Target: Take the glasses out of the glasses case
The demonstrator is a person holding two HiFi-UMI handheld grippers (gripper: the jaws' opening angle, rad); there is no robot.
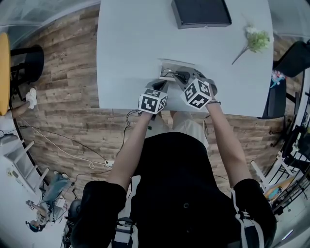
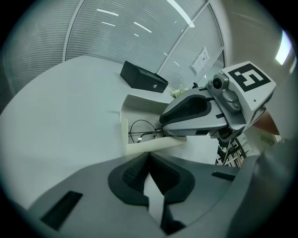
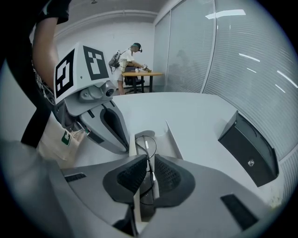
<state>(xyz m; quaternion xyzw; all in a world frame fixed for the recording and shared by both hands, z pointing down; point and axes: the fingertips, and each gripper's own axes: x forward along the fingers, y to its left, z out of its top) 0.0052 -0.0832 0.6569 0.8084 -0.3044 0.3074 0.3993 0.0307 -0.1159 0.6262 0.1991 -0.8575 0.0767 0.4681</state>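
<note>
Bench [image 1: 126, 48] surface carries the glasses case [image 1: 169, 64], which lies open near the front edge, within reach of both grippers, with its lid tipped back so the interior is exposed from above. A black box [image 1: 201, 12] sits well apart at the far edge, clear of the work. The left gripper [image 2: 148, 155] has its jaws pressed together with the tips at the near wall of the case. This placement appears intended to steady the case, though whether the tips nip the wall cannot be told. The right gripper [image 3: 150, 160] points steeply down into the case, its jaws set to a narrow gap that straddles the thin wire frame without visibly clamping it. The glasses [image 3: 145, 142] lie inside the case, so the pinch and lift are judged not yet done.
</note>
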